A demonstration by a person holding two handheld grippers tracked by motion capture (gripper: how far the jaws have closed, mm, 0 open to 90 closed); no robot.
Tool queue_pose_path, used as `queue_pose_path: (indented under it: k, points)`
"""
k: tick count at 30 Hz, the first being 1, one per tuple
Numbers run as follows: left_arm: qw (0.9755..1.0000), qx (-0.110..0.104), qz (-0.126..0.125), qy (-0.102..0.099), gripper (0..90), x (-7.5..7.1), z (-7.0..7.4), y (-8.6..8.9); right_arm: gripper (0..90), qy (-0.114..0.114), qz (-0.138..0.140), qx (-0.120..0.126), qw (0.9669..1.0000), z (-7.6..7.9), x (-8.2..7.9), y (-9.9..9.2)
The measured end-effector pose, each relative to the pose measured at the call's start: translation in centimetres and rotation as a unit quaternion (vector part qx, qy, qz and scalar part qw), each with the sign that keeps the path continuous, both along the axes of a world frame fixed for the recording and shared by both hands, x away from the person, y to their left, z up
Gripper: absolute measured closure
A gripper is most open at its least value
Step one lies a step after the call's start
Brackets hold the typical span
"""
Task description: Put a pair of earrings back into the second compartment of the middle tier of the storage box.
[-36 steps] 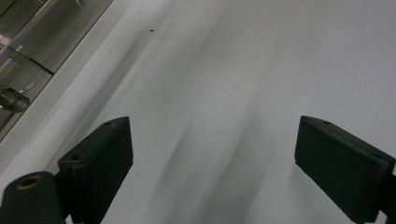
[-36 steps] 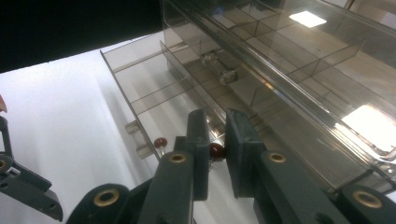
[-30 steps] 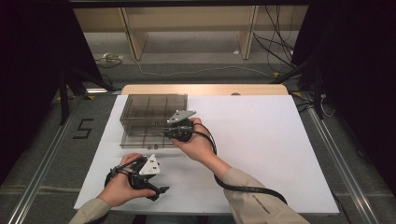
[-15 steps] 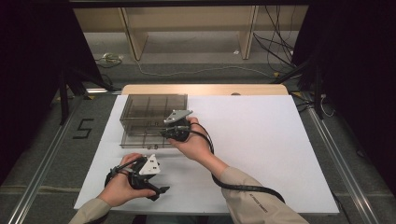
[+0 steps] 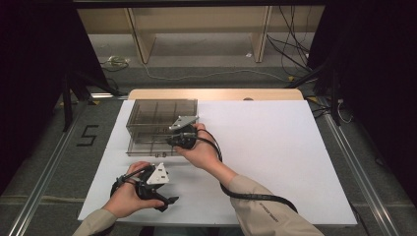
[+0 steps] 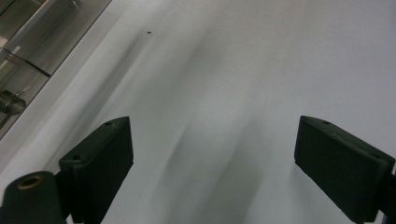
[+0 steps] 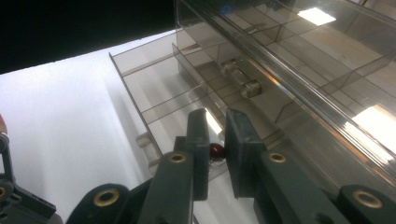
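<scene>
While R fingers (image 7: pixel 215 140) pinch dark red bead (image 7: pixel 216 150) over drawer (image 7: pixel 154 93), L fingers (image 6: pixel 210 163) wide, empty.

smoky clear drawer box (image 5: pixel 147 115), dark red bead (image 7: pixel 216 150)

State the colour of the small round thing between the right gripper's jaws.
Dark red small round bead, best seen in the right gripper view.

Setting, seen from above. A table (image 5: pixel 216 93) with a pale wooden top carries a white sheet (image 5: pixel 275 147) over most of its surface. Grey carpeted floor (image 5: pixel 206 64) surrounds it, marked with a black numeral 5 (image 5: pixel 87 135) at left. Metal rails (image 5: pixel 366 182) flank both sides. Beyond stands light wooden shelving (image 5: pixel 196 19); loose cables (image 5: pixel 295 54) trail across the floor. Black curtains (image 5: pixel 29 73) close off left and right.
</scene>
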State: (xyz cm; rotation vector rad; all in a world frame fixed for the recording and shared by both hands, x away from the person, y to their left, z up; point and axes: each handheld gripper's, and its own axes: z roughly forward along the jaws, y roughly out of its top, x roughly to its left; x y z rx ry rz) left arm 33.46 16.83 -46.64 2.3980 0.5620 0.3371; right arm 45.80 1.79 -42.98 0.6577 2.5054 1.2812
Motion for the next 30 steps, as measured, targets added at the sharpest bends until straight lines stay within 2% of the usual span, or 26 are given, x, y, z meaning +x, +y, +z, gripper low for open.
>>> queue_pose_path:
  k: [30]
  points:
    - [1.0,0.002,-0.002,-0.001,11.5,0.0,0.1,0.0,80.4,0.005,0.004,-0.005,1.0,-0.2,0.3,1.1]
